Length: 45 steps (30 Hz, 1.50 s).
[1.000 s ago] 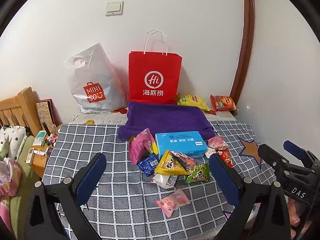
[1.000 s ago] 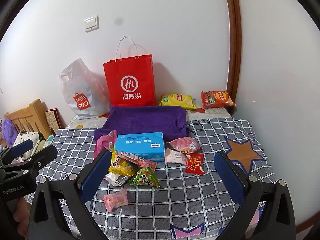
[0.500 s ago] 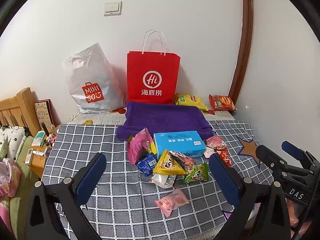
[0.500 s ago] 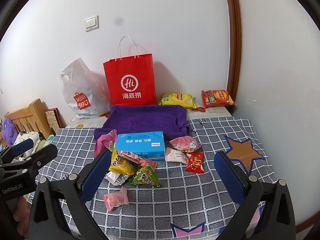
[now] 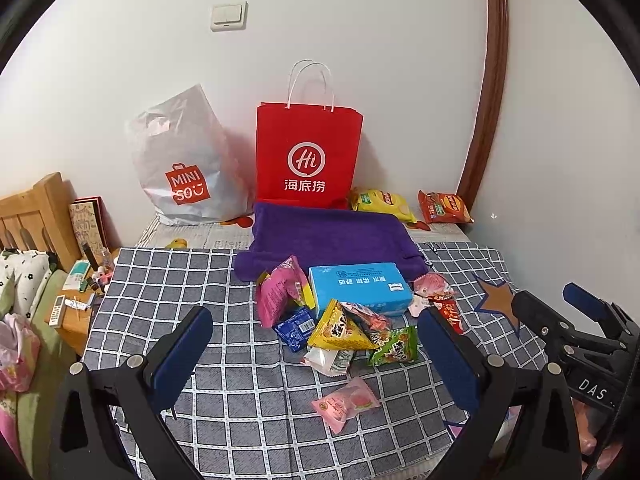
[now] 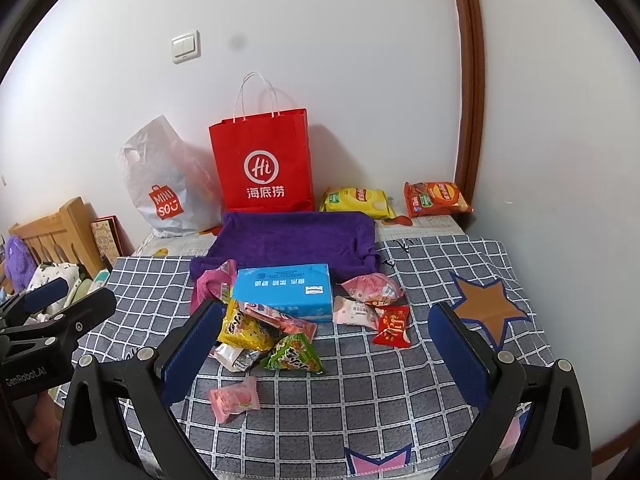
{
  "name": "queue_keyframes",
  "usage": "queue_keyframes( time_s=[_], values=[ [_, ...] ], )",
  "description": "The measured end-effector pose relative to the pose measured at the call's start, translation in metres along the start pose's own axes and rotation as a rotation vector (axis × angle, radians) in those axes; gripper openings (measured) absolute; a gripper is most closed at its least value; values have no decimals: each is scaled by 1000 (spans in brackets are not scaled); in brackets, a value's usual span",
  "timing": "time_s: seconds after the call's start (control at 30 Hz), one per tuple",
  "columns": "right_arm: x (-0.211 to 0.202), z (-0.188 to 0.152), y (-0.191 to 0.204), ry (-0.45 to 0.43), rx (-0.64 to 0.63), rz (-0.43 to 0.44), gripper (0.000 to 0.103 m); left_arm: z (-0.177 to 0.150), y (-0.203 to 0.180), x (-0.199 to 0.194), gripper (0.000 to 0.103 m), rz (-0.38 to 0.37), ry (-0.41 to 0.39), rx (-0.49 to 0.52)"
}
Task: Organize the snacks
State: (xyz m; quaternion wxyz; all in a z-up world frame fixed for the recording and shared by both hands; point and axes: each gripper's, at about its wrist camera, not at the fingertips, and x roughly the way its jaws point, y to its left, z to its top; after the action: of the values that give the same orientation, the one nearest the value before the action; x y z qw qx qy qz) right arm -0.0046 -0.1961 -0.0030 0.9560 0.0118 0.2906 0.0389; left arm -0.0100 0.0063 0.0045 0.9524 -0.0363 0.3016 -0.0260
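Cut off at the bottom edge of both views: bases of the left gripper (image 5: pixel 316 356) and right gripper (image 6: pixel 324 348). Half hidden behind the left finger (image 6: pixel 192 344) at centre: yellow packet (image 6: pixel 244 330). Buried under the pile: white wrapper (image 5: pixel 330 360), print unreadable. Too small to read at far left: clutter on the nightstand (image 5: pixel 80 280).

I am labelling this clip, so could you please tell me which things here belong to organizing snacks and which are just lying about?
Belongs to the job:
- loose snack packets
- blue box
- pink packet
- yellow chip bag
- orange chip bag
- red paper bag, probably

Just lying about:
- purple towel
- MINISO plastic bag
- light switch
- wooden headboard
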Motion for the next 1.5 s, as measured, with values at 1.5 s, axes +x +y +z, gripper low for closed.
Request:
queue_keyframes(
  time_s=[1.5],
  values=[
    [55, 0, 6, 56, -39, -1, 102, 6, 14, 42, 103, 15, 34, 10]
  ],
)
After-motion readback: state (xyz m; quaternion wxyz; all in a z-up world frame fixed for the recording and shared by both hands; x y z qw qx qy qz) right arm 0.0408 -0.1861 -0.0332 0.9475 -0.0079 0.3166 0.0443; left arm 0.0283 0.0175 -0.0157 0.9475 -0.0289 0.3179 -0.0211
